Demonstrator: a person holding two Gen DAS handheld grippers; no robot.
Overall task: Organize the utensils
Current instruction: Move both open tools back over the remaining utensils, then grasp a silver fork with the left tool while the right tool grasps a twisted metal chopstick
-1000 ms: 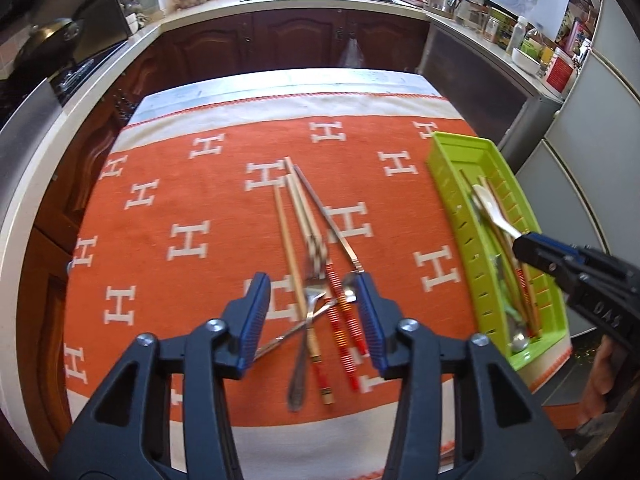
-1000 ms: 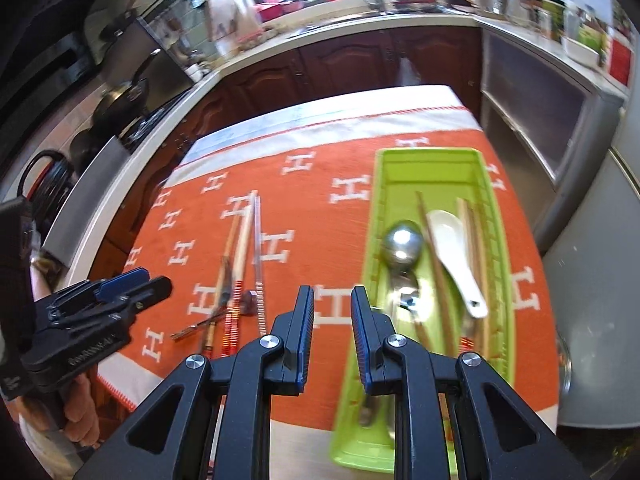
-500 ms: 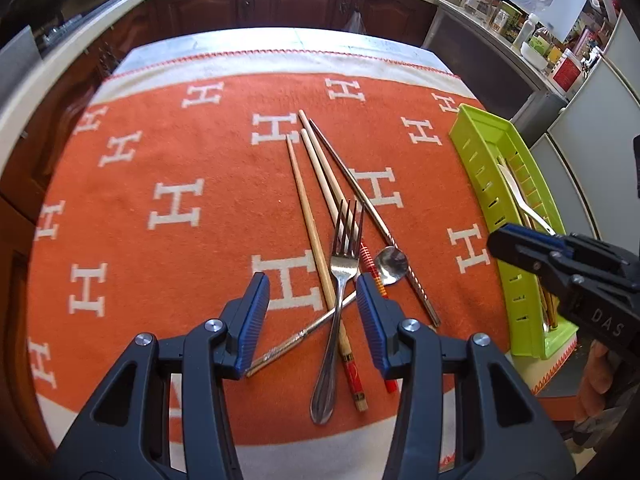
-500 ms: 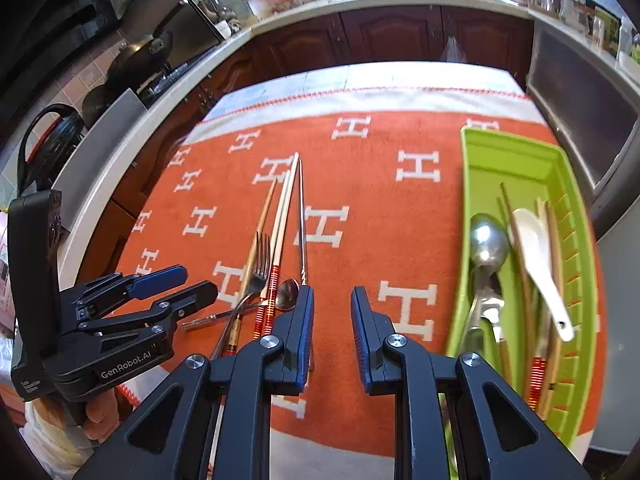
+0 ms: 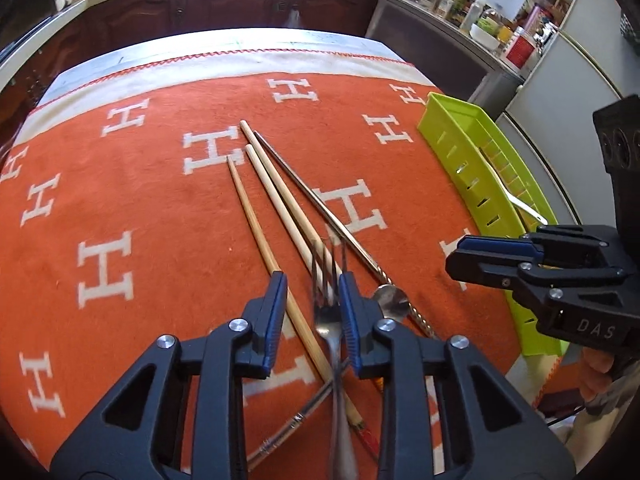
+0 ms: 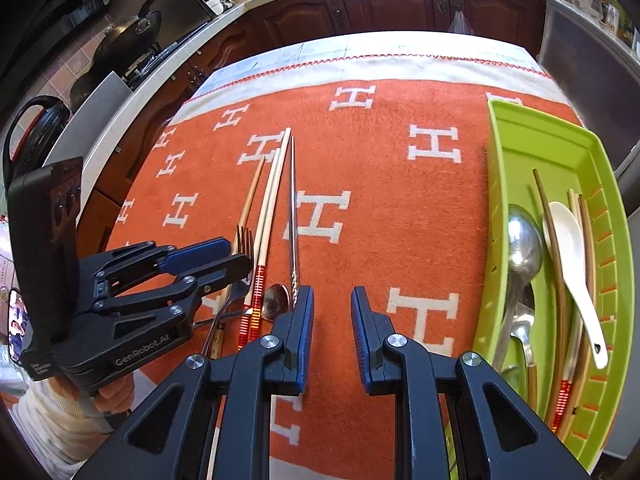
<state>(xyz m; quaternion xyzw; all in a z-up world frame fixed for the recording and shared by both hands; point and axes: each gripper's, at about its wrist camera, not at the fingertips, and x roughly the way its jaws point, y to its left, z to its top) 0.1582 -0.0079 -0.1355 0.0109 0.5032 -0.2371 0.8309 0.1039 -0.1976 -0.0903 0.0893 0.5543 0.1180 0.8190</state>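
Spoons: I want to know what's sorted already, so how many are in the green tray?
3, maybe more hidden: a large metal spoon, a white ceramic spoon beside it, and a smaller metal spoon partly underneath, all in the green tray.

Both cameras ride on hand-held grippers and look steeply down along their fingers, close above an orange cloth patterned with white H letters (image 5: 168,208). The left wrist view faces the loose silver fork (image 5: 326,316) and the wooden chopsticks (image 5: 256,220), with the lime-green plastic slotted tray (image 5: 460,152) at its right edge. The right wrist view sits further right, looking into that tray. Both share the cloth, the fork, the chopsticks and the tray.
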